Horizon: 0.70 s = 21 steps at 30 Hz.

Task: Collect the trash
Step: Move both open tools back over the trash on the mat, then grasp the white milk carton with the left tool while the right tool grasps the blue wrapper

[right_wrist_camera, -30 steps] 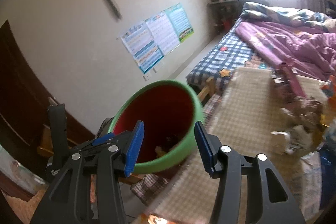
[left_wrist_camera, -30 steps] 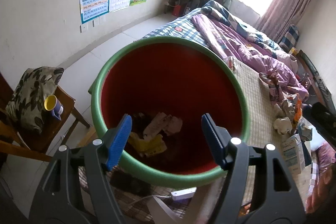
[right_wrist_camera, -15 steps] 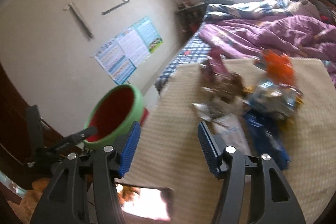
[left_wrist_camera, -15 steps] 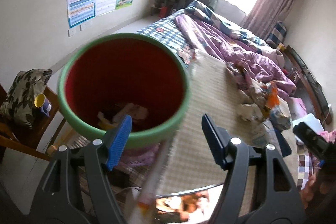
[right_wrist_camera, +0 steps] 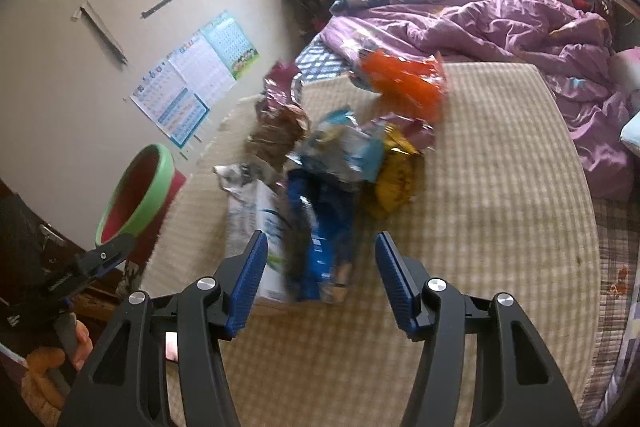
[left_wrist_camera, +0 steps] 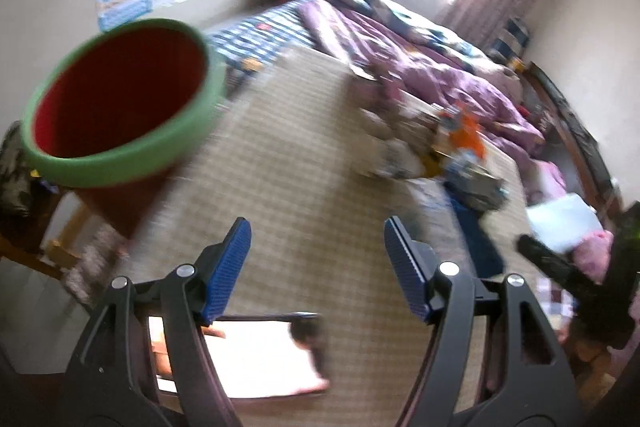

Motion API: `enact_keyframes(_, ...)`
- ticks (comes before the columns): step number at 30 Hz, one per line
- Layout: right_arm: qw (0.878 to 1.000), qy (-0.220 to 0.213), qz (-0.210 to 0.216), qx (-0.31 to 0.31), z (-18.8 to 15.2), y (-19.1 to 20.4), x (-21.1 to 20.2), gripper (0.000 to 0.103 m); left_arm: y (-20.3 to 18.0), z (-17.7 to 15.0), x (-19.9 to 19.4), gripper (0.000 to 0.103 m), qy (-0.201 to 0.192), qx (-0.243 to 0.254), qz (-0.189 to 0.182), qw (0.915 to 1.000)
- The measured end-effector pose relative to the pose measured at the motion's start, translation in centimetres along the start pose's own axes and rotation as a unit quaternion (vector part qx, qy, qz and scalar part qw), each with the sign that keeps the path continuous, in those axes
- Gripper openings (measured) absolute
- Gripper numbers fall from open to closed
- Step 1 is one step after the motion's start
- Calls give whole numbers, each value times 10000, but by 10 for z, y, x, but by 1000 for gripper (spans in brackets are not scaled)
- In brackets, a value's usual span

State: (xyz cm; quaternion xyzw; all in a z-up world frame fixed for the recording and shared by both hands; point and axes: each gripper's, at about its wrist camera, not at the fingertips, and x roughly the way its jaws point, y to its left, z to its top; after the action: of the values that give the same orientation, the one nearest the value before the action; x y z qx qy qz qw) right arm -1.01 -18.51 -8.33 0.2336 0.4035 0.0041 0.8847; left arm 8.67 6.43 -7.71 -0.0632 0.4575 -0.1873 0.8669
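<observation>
A pile of trash lies on the checked mat (right_wrist_camera: 480, 155): an orange wrapper (right_wrist_camera: 404, 83), a blue packet (right_wrist_camera: 324, 227), a white carton (right_wrist_camera: 256, 215), a yellow wrapper (right_wrist_camera: 394, 183) and brown scraps (right_wrist_camera: 280, 131). My right gripper (right_wrist_camera: 318, 281) is open and empty just before the blue packet. The red bin with a green rim (left_wrist_camera: 116, 99) stands at the mat's left edge; it also shows in the right wrist view (right_wrist_camera: 136, 187). My left gripper (left_wrist_camera: 318, 267) is open and empty over the mat, right of the bin. The pile is blurred in the left wrist view (left_wrist_camera: 444, 147).
A bed with a purple quilt (right_wrist_camera: 500, 27) lies beyond the mat. A bright phone screen (left_wrist_camera: 256, 359) lies on the mat under my left gripper. A wooden chair with a cushion (left_wrist_camera: 16, 179) stands left of the bin. Posters (right_wrist_camera: 192, 83) hang on the wall.
Both grippers have swung right, away from the bin and towards the trash pile. The bin has slid to the left of both views. Both stayed open.
</observation>
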Motion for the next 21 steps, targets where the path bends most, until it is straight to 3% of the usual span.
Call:
enact_keyframes(7,9998,65,155,65,2,-23,-5,55,-73,-4,51,66,445,490,-208,9976)
enact_keyframes(12,9996,122,208,127,1,-37,-9,55,-86,-16,79,67,669,375,-129,9970)
enact_keyframes(21,9986,283,430,127,3,-41,-1,55,-96,-18,80,67,748,386,-9,9964)
